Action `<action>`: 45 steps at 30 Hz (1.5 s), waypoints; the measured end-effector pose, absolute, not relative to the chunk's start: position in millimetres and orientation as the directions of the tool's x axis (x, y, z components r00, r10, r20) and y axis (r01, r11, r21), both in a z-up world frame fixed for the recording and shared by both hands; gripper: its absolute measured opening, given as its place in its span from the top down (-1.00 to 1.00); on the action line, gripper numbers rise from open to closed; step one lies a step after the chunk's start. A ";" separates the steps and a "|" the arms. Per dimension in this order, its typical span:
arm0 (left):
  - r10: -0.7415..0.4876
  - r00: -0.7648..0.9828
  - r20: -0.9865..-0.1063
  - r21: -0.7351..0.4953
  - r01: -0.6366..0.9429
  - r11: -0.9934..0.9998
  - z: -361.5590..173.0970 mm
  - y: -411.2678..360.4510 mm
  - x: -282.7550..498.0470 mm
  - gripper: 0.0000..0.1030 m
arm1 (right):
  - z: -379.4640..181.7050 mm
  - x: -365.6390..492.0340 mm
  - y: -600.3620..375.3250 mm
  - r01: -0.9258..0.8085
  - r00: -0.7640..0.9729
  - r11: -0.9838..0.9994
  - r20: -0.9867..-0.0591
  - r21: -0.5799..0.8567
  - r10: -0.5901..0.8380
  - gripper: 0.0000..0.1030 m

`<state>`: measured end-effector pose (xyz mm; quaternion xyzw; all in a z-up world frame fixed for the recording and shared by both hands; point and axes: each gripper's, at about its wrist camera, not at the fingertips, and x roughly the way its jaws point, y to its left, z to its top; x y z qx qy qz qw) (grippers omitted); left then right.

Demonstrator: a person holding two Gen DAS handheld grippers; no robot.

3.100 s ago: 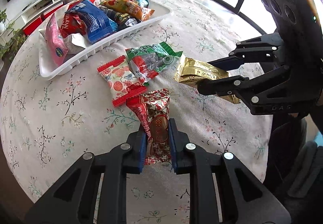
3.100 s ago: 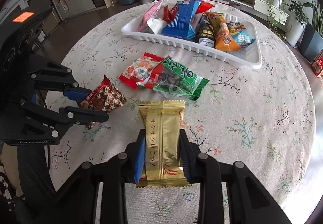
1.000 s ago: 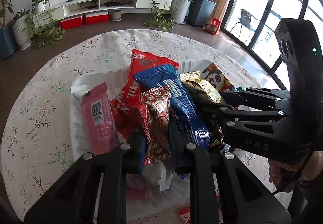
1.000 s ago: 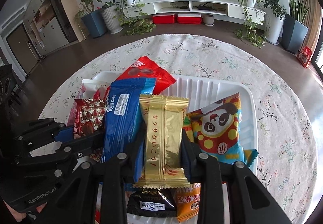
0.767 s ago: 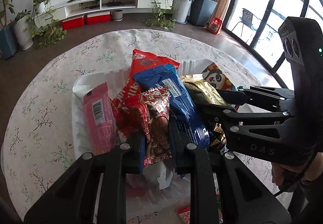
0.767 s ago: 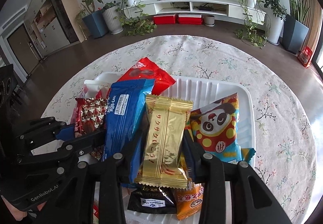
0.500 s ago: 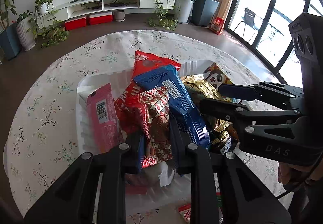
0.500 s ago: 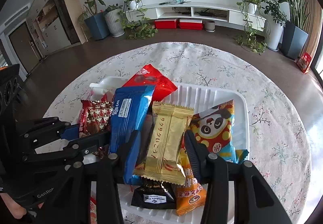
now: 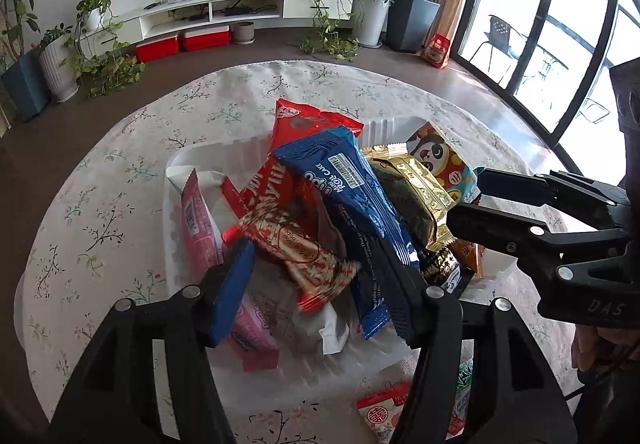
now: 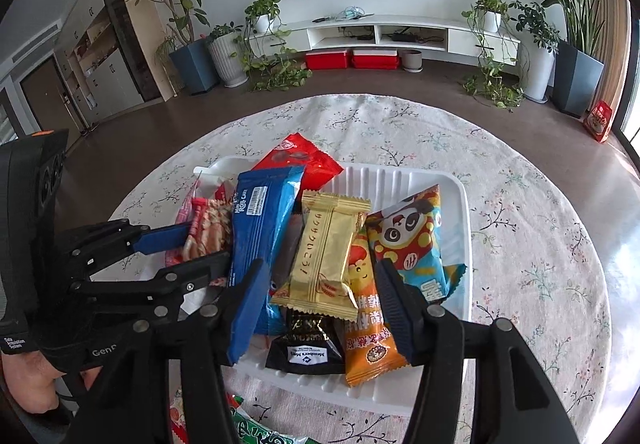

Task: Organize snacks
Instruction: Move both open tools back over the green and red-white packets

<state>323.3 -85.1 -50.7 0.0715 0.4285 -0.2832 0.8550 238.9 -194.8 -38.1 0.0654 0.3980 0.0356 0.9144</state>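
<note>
Left gripper (image 9: 316, 284): jaws spread wide over the near left part of the tray, holding nothing; the red-and-gold candy packet lies loose between them.
Right gripper (image 10: 322, 298): jaws also wide apart, above the near edge of the tray, with the gold wafer packet lying free between them.
Packets on the table: a green packet (image 10: 256, 430) and a small red-and-white one (image 9: 378, 412) lie on the cloth just short of the tray, partly hidden by the gripper bodies.
Candy packet (image 9: 298, 250): rests tilted on top of the pile, beside the pink bar (image 9: 196, 216).
Gold wafer packet (image 10: 326, 248): lies on the pile in the middle of the tray, over a black packet (image 10: 306, 346) and next to an orange one (image 10: 366, 328).
Blue cake packet (image 10: 262, 228): lies lengthwise between candy and wafer, over a red bag (image 10: 298, 160) at the far side.
Panda bag (image 10: 412, 240): on the right side of the tray, leaning on the orange packet, as far as the angle shows.
Tray (image 10: 454, 224): white, ribbed, sits near the middle of the table.
Table (image 10: 528, 252): round, covered with a pale flowered cloth.
Room beyond: potted plants, a low white shelf (image 10: 400, 30) and a dark screen on the wall.
</note>
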 end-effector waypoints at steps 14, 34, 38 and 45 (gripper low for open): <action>-0.407 0.549 -0.730 -0.054 0.548 0.835 -15.9 -78.7 284.0 -0.54 | -21.5 211.3 -202.0 -0.027 0.717 0.980 -0.679 0.196 0.155 -0.54; -0.382 0.645 -0.662 -0.026 0.489 0.872 12.6 -35.9 142.3 -1.00 | -18.7 97.8 -196.3 -0.054 0.766 0.958 -0.604 0.280 0.220 -0.88; -0.378 0.615 -0.692 -0.046 0.485 0.873 -1.0 -29.6 131.0 -1.00 | -25.2 85.1 -194.3 -0.054 0.759 0.960 -0.613 0.276 0.219 -0.88; -0.373 0.563 -0.737 -0.051 0.505 0.862 -30.7 -16.2 106.1 -1.00 | -37.8 71.2 -186.5 -0.095 0.737 0.967 -0.636 0.237 0.229 -0.88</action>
